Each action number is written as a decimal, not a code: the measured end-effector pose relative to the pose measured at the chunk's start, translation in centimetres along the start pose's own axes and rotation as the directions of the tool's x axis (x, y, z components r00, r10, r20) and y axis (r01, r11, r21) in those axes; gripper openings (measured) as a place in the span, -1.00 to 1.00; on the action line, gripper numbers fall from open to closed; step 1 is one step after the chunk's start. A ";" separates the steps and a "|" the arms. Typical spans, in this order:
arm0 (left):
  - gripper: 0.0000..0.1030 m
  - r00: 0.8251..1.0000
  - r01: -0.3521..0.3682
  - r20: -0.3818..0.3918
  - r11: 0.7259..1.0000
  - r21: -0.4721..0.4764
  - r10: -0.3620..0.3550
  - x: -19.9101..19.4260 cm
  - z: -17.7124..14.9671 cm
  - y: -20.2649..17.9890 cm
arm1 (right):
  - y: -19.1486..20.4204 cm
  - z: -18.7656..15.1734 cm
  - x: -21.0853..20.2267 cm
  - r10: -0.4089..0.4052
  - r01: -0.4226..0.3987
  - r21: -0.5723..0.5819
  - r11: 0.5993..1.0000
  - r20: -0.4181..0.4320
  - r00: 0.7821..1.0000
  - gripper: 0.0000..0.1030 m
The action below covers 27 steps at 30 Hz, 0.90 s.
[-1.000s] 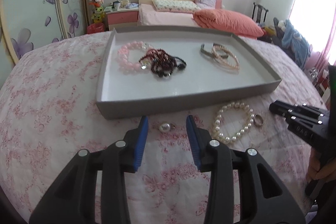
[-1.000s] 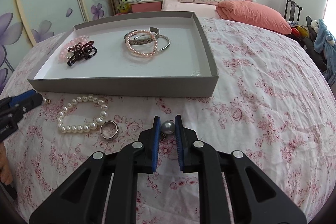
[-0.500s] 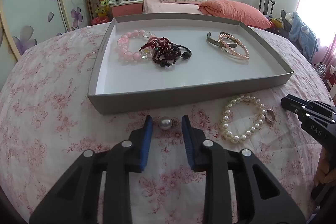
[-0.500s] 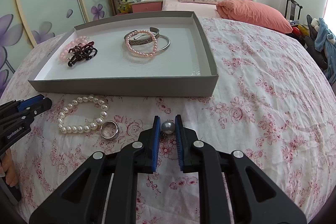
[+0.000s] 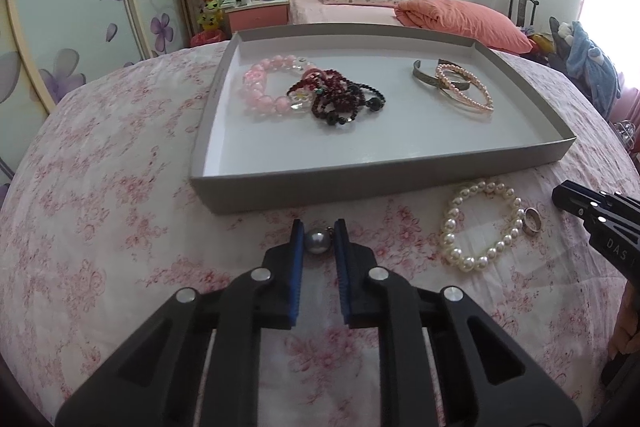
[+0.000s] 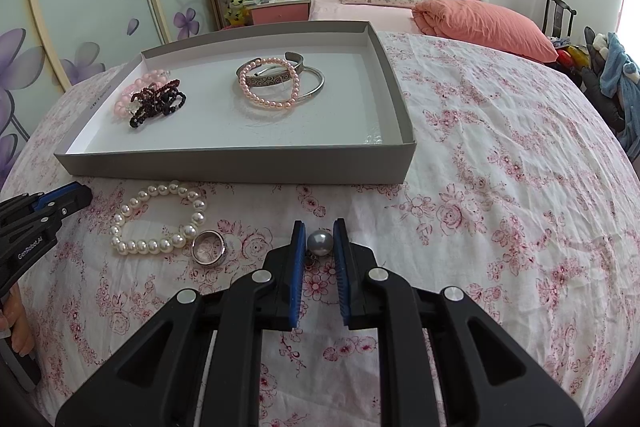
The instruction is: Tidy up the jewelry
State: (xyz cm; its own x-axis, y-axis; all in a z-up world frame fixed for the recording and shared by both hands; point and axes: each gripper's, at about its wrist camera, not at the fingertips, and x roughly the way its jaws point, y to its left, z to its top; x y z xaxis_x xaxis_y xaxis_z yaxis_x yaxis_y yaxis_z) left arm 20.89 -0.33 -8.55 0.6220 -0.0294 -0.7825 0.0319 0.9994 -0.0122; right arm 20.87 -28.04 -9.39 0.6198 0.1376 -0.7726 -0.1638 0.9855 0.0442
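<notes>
A grey tray [image 5: 400, 175] [image 6: 240, 167] on the floral cloth holds a pink bead bracelet [image 5: 262, 89], dark bead bracelets [image 5: 340, 101] [image 6: 158, 103], and metal bangles with a pink pearl bracelet [image 5: 456, 85] [image 6: 272, 85]. In front of the tray lie a white pearl bracelet [image 5: 480, 223] [image 6: 158, 219] and a silver ring [image 5: 533, 221] [image 6: 208, 247]. My left gripper [image 5: 318, 241] is shut on a grey pearl earring [image 5: 317, 242]. My right gripper [image 6: 319, 242] is shut on another grey pearl earring [image 6: 319, 242]. Both hold just above the cloth.
The right gripper's tip [image 5: 592, 211] shows at the right edge of the left wrist view; the left gripper's tip [image 6: 44, 207] shows at the left of the right wrist view. A bed with an orange quilt [image 6: 480, 23] and a nightstand [image 6: 280, 11] stand behind.
My left gripper's jaws have closed from wide open onto the pearl earring in front of the tray. My right gripper has stayed shut on its earring, barely moving.
</notes>
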 end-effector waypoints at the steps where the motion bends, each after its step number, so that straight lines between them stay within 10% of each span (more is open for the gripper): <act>1: -0.69 1.000 -0.004 -0.001 1.000 -0.006 0.004 -0.1 -0.1 0.2 | 0.0 0.0 0.0 0.000 0.000 0.000 1.000 0.000 1.000 -0.70; 27: -0.69 1.000 0.011 0.004 0.999 -0.052 -0.011 -0.6 -0.7 1.3 | 0.1 0.0 0.0 0.004 -0.004 0.002 1.000 0.000 1.000 -0.70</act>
State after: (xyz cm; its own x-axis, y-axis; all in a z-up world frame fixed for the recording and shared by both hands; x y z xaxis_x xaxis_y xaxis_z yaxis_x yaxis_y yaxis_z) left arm 19.98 0.97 -8.53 0.6244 -0.0405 -0.7801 -0.0015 0.9986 -0.0531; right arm 20.91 -27.92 -9.38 0.6191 0.1416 -0.7724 -0.1650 0.9851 0.0483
